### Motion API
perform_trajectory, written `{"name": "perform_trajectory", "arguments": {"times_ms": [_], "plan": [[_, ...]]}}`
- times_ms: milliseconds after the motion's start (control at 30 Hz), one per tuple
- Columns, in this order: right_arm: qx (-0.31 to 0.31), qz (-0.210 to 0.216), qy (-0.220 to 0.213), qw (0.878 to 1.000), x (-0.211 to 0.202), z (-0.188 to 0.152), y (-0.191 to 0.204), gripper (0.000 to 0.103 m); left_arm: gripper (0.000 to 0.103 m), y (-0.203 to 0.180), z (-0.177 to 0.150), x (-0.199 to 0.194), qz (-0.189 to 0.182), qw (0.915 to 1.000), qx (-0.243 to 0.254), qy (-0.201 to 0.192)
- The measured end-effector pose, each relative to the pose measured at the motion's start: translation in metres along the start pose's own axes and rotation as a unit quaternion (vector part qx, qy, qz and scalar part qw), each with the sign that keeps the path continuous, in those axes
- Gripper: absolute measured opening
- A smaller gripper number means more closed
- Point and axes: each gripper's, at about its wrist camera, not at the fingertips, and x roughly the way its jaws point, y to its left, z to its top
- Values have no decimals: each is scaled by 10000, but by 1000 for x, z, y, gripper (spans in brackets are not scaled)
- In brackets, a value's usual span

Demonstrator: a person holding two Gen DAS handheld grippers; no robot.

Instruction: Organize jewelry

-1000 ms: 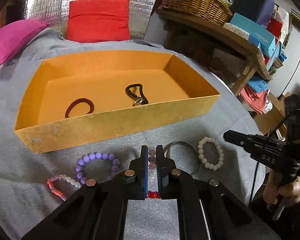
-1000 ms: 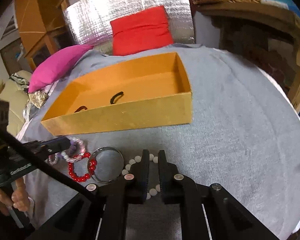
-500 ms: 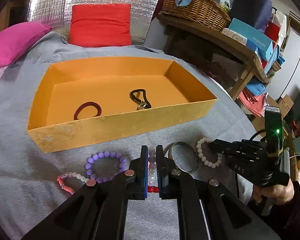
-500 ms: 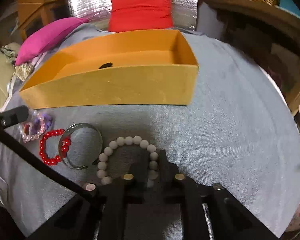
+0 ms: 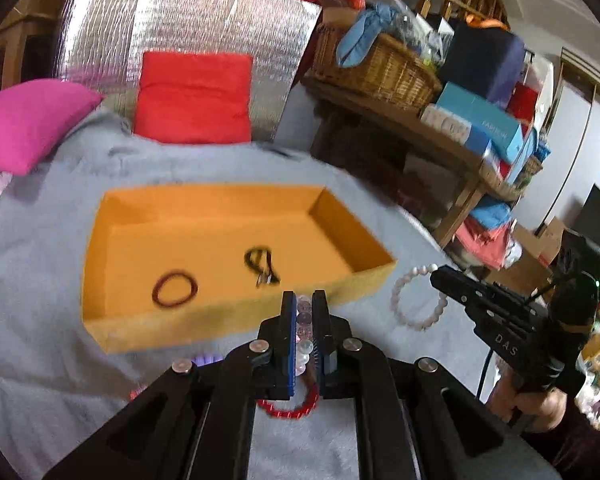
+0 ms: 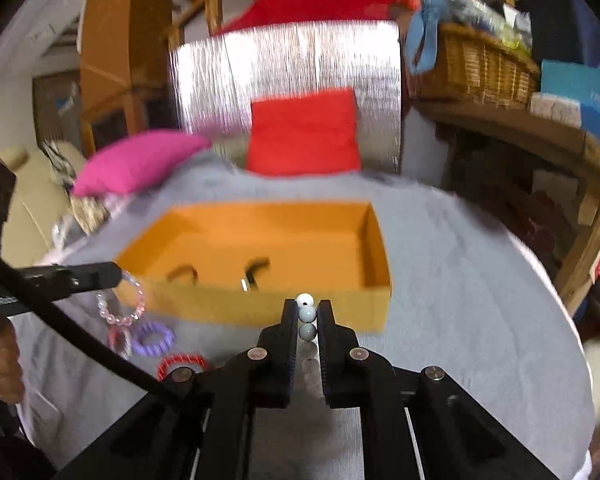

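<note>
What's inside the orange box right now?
Inside the orange box lie a dark red ring and a black cord piece. Its near wall hides the floor's front strip.

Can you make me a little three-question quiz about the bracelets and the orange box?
1. True or false: the orange box holds nothing.
2. What does the right gripper hold? A) white bead bracelet B) red bracelet C) purple bracelet
3. Fill in: the left gripper pinches a ____ bead bracelet.

Key: 1 false, a dark red band and a black cord lie inside. 2 A. 3 pink and clear.
</note>
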Motion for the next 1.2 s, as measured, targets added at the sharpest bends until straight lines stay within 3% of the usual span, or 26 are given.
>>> {"name": "perform_trajectory", "arguments": {"times_ms": [200,333,500,700,933,1000,1033,1100,1200], "plan": [[633,446,-236,9967,10,39,5,11,8,3,42,12,176,9995,9,-251],[717,476,-168,9961,37,54,7,11,8,15,48,37,327,9992,-58,-203],[937,623,243,9934,91,62,6,11,8,41,42,78,315,9986,-381,174],[1232,705,906,9857,152,48,1,11,8,50,33,109,417,9965,-478,551],[1413,555,1117,9821,176,38,-8,12,9,48,24,124,706,9930,-421,845],[1512,447,1094,9814,174,39,-12,14,11,47,22,124,772,9919,-394,925],[1593,442,1078,9803,172,39,-16,21,13,46,21,122,805,9917,-383,927],[1630,391,965,9811,164,42,-20,26,33,46,22,112,905,9915,-411,843],[1552,393,798,9839,148,48,-21,26,50,45,25,92,1059,9918,-442,555]]}}
